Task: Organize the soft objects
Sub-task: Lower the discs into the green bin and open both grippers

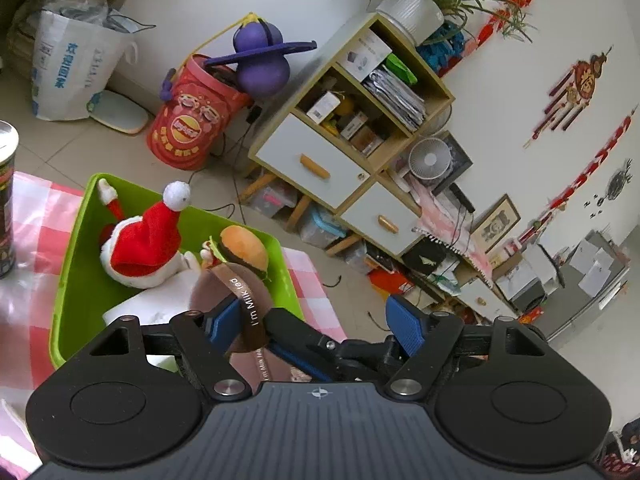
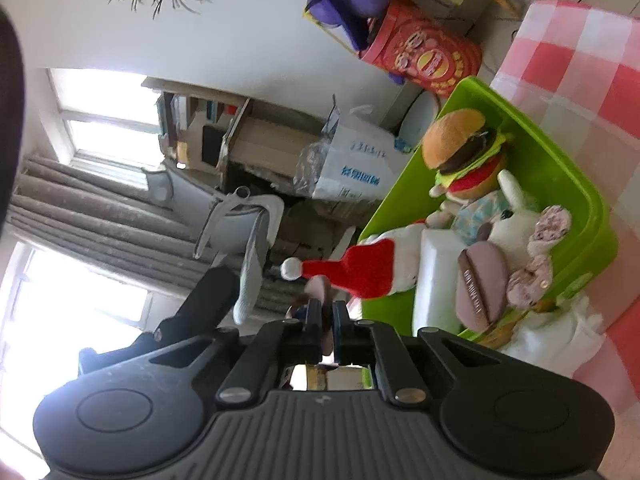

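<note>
A green bin (image 1: 72, 248) (image 2: 592, 208) on the pink checked cloth (image 1: 40, 216) holds a Santa-hat plush (image 1: 140, 248) (image 2: 368, 272), a hamburger plush (image 1: 244, 246) (image 2: 460, 144) and a white rabbit plush (image 2: 516, 232). A brown "I'm Milk tea" plush (image 1: 232, 292) hangs in front of the bin, against the left pad of my left gripper (image 1: 312, 324), whose jaws stand wide open. My right gripper (image 2: 325, 312) (image 1: 288, 328) is shut on a brownish-pink soft piece (image 2: 318, 286) of it. A similar brown banded plush (image 2: 478, 288) lies at the bin's near edge.
A tall printed can (image 1: 6, 200) stands on the cloth at the left. On the floor beyond the table are a red snack barrel (image 1: 188, 128), a white sack (image 1: 72, 68) and a wooden cabinet (image 1: 340, 128). A grey chair (image 2: 248, 240) stands by the curtains.
</note>
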### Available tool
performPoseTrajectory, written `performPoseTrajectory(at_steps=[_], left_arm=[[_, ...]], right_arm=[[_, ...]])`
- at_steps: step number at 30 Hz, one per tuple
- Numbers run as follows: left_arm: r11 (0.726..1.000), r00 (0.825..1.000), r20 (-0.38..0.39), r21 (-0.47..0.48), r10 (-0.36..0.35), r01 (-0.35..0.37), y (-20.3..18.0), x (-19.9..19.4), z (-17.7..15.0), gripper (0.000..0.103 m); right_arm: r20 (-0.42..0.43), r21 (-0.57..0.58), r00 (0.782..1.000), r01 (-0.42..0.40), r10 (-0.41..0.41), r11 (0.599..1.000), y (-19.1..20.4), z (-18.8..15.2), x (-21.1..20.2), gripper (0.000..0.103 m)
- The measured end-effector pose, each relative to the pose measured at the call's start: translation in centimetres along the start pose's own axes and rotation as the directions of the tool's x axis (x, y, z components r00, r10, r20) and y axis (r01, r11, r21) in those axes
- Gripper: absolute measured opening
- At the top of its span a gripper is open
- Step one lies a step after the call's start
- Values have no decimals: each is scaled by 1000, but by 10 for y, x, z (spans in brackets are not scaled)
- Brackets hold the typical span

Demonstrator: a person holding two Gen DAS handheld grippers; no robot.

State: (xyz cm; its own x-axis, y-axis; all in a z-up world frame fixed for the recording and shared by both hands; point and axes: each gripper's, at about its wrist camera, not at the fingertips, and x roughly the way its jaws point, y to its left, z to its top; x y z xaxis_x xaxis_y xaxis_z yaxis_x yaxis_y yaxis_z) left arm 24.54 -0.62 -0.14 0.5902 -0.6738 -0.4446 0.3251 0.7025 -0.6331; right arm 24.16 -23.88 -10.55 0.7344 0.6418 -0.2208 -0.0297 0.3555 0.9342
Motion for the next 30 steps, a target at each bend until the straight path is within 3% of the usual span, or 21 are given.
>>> performPoseTrajectory(at_steps=[5, 9, 11, 15, 23, 30], left_arm=[[999, 999, -3, 17, 42, -42, 6, -4, -3, 76], [995, 995, -9, 29, 99, -99, 15, -8, -8, 76], [992, 993, -14, 22, 121, -121, 19, -9, -10, 76], [986, 986, -24, 29, 163, -163, 25, -16, -16, 76], [971, 971, -14, 36, 238, -237, 29, -51, -38, 79], [943, 943, -22, 17, 332, -332, 36, -85, -70, 80]], right_arm=[[70, 2, 993, 97, -97, 995, -8, 5, -6, 0], [74, 7, 982, 174, -174, 985, -18, 9, -5, 0], [83, 8, 973, 215, -215, 976, -21, 11, -8, 11], [91, 11, 967, 236, -236, 972, -22, 14, -16, 12], [100, -113, 946, 317, -307, 942, 6, 4, -47, 17], [109, -217, 919, 394, -379, 893, 28, -20, -80, 34]])
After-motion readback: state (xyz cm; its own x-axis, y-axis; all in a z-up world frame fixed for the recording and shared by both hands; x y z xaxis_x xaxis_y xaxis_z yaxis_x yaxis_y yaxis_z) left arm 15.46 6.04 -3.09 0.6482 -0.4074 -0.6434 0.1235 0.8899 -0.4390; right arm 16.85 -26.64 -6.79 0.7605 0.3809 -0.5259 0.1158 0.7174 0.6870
